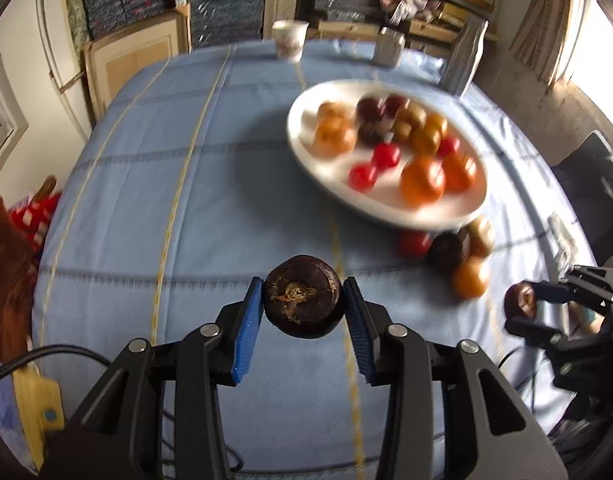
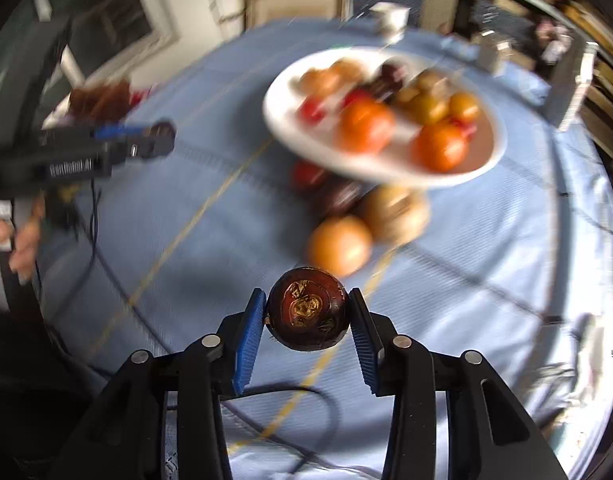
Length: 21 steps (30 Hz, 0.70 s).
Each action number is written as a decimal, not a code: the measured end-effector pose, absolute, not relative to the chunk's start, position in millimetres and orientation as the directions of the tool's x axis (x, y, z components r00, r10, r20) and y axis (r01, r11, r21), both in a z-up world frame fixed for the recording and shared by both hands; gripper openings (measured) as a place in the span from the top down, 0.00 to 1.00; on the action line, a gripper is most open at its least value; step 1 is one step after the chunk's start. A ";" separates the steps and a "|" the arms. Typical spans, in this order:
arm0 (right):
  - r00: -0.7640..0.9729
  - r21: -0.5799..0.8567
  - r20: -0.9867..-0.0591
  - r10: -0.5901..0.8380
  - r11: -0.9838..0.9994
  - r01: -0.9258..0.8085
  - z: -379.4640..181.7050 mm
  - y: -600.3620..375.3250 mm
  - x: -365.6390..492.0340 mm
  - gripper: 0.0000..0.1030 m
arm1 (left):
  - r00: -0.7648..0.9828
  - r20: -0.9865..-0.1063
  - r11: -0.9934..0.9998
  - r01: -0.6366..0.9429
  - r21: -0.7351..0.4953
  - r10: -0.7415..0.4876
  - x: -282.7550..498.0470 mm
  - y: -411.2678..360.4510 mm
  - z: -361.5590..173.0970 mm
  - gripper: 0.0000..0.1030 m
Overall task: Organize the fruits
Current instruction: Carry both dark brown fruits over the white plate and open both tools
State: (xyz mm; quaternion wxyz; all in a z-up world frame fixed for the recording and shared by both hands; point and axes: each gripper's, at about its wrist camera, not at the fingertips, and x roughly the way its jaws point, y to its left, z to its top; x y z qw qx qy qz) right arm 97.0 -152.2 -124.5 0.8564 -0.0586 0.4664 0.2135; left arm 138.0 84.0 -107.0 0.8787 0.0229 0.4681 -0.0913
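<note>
My left gripper [image 1: 304, 300] is shut on a round dark brown fruit [image 1: 304, 298], held above the blue tablecloth. My right gripper [image 2: 308, 314] is shut on a second dark brown fruit [image 2: 308, 316], its blue pads pressing both sides. Beyond them a white plate [image 1: 302, 140] carries several orange, red, tan and dark fruits. Loose fruits lie by the plate's near rim: an orange one [image 2: 340, 246], a tan one [image 2: 396, 210], a dark one [image 2: 342, 196] and a red one [image 2: 308, 174]. Each view shows the other gripper off to the side: the right gripper [image 1: 522, 300], the left gripper [image 2: 158, 144].
A paper cup [image 1: 289, 40] and a metal can [image 1: 388, 46] stand at the table's far edge. A brown item [image 1: 6, 260] sits off the left edge. Cables trail over the near cloth [image 2: 298, 396]. A person's hand [image 2: 22, 248] shows at the left.
</note>
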 end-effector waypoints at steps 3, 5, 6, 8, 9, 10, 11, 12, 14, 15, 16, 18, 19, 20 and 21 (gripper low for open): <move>0.577 0.107 -0.752 0.320 0.922 -0.372 -74.3 -177.3 116.2 0.59 | 0.598 -0.785 0.977 0.206 -0.046 -0.163 158.6 71.8 -74.1 0.61; 0.630 0.114 -0.704 0.328 0.928 -0.355 -47.5 -189.0 129.2 0.59 | 0.632 -0.752 0.973 0.227 -0.051 -0.187 177.1 61.1 -47.6 0.61; 0.656 0.122 -0.677 0.334 0.930 -0.348 -33.7 -194.9 137.1 0.59 | 0.645 -0.738 0.970 0.236 -0.054 -0.198 185.3 56.5 -37.4 0.61; 0.686 0.133 -0.644 0.340 0.932 -0.337 -16.9 -201.9 152.1 0.59 | 0.662 -0.717 0.966 0.252 -0.058 -0.216 200.6 46.3 -22.7 0.61; 0.697 0.140 -0.629 0.345 0.932 -0.335 -12.0 -204.8 162.3 0.59 | 0.665 -0.713 0.964 0.258 -0.059 -0.222 206.8 42.8 -19.2 0.61; 0.698 0.142 -0.627 0.346 0.932 -0.334 -11.4 -203.7 168.8 0.59 | 0.665 -0.712 0.963 0.263 -0.059 -0.225 213.6 38.4 -18.3 0.61; 0.695 0.143 -0.630 0.347 0.931 -0.335 -13.7 -202.6 176.5 0.59 | 0.660 -0.717 0.962 0.267 -0.057 -0.226 221.2 33.7 -21.1 0.61; 0.685 0.146 -0.639 0.350 0.929 -0.339 -20.3 -199.9 186.7 0.59 | 0.648 -0.727 0.961 0.270 -0.057 -0.226 227.7 30.3 -26.9 0.61; 0.657 0.159 -0.662 0.361 0.924 -0.348 -37.6 -191.0 204.0 0.58 | 0.621 -0.751 0.960 0.273 -0.061 -0.224 239.1 23.2 -41.9 0.61; 0.633 0.166 -0.682 0.366 0.921 -0.354 -50.6 -184.1 216.7 0.58 | 0.595 -0.772 0.960 0.272 -0.067 -0.222 246.5 18.9 -57.1 0.61; 0.617 0.172 -0.695 0.370 0.918 -0.358 -60.6 -179.3 224.3 0.58 | 0.583 -0.782 0.960 0.270 -0.069 -0.220 249.6 19.1 -65.1 0.61; 0.578 0.185 -0.725 0.375 0.914 -0.361 -84.4 -168.5 238.7 0.58 | 0.549 -0.809 0.960 0.272 -0.065 -0.211 257.8 13.1 -90.6 0.61; 0.558 0.188 -0.741 0.373 0.914 -0.361 -95.6 -163.6 245.7 0.58 | 0.538 -0.817 0.960 0.274 -0.064 -0.208 260.2 11.7 -98.5 0.61; 0.547 0.189 -0.751 0.371 0.914 -0.360 -102.4 -159.6 250.4 0.58 | 0.519 -0.830 0.958 0.278 -0.064 -0.206 264.0 9.0 -109.7 0.61; 0.533 0.189 -0.762 0.368 0.914 -0.360 -111.1 -155.9 255.1 0.59 | 0.505 -0.838 0.957 0.281 -0.069 -0.209 266.2 8.1 -118.0 0.61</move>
